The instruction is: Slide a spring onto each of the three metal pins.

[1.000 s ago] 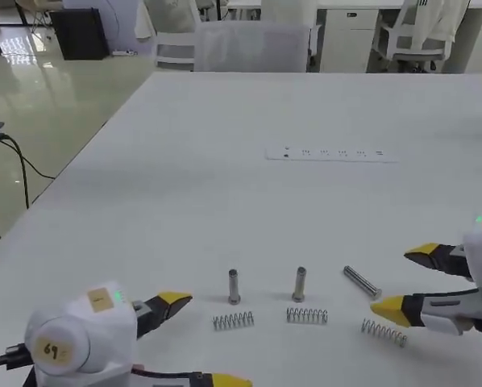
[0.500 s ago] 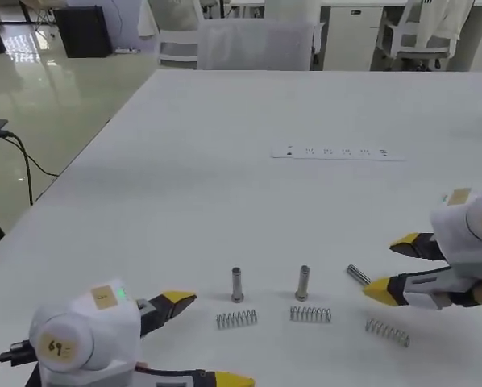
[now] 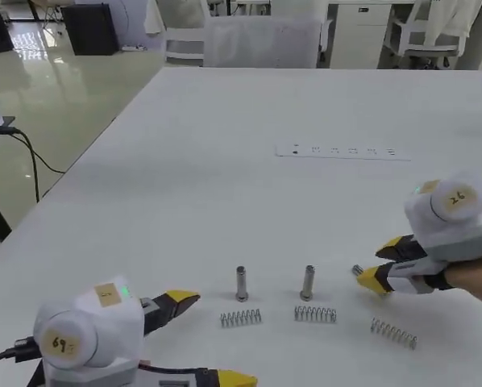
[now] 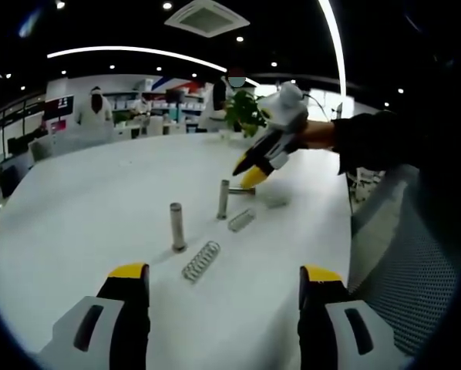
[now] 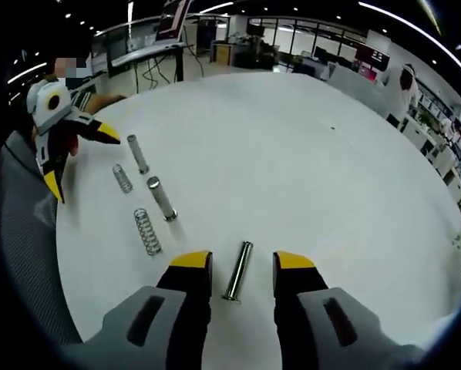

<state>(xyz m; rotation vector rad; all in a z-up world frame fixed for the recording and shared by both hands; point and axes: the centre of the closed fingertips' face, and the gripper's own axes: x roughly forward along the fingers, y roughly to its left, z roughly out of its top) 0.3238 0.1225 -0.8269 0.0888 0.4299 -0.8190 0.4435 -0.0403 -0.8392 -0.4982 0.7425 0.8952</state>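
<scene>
table (image 3: 225, 185): flat white workbench top; every part sits on its near half.
left gripper (image 3: 210, 338): grey body, yellow-tipped jaws spread wide, nothing between them. I have it at the near left, well apart from the parts.
right gripper (image 5: 242, 260): jaws part-open, 1 tip on each side of pin 3. I see a gap on both sides, so it has hold of nothing.
pin 1 (image 3: 241, 284): short silver metal pin, standing upright, bare.
pin 2 (image 3: 308, 283): matching silver pin, upright, bare, right of pin 1 in the head view.
pin 3 (image 5: 237, 274): matching silver pin, lying flat on the table between the right gripper's tips, roughly in line with the jaws.
spring 1 (image 3: 240, 318): small steel coil spring, lying flat just in front of pin 1.
spring 2 (image 3: 315, 314): same kind, flat, just in front of pin 2.
spring 3 (image 3: 393, 332): same kind, flat, near the right gripper on its near side.
power strip (image 3: 342, 151): long white socket strip, well beyond the parts.
</scene>
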